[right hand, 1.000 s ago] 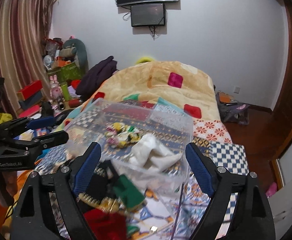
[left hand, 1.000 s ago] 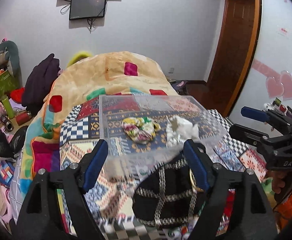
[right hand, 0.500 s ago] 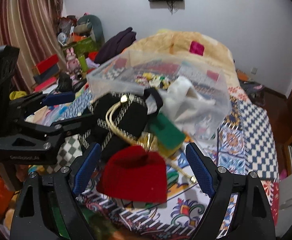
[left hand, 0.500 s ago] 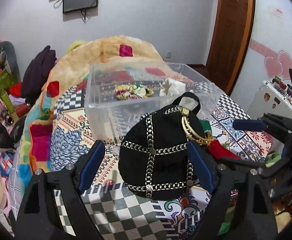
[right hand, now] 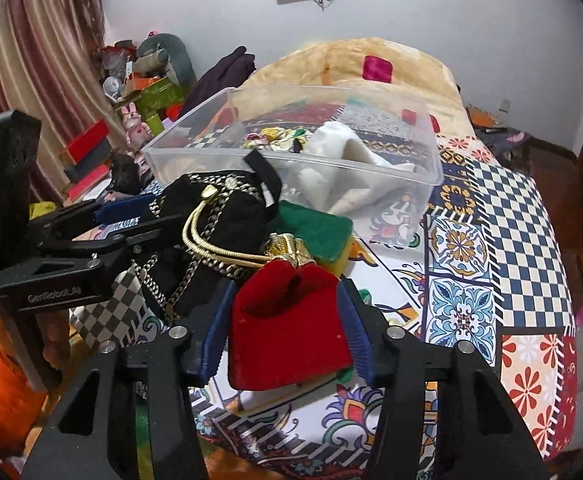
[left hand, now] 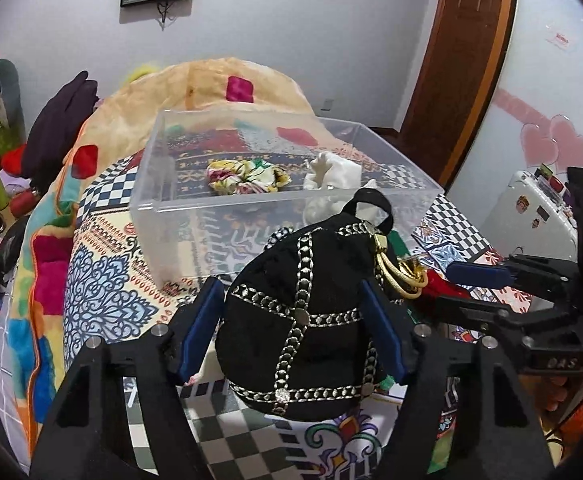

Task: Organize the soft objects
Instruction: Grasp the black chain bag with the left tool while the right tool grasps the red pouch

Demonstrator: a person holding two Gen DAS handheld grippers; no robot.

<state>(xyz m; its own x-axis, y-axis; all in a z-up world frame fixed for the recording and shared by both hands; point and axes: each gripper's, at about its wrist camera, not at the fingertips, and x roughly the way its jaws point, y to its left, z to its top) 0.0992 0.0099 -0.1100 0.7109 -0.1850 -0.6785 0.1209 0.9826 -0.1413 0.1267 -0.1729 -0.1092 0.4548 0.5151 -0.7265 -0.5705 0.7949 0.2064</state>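
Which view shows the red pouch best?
The right wrist view: the red pouch sits whole between the right gripper fingers. The left wrist view shows only a red sliver behind the black bag.

Both tools are matte black plastic frames with angular, cut-out arms; the left gripper (left hand: 293, 330) carries blue ribbed pads (left hand: 201, 326) and silver screw heads; the right gripper (right hand: 285, 330) matches, blue pads (right hand: 353, 330) included; pale embossed lettering marks each body; an orange sleeve (right hand: 1, 390) shows low down.
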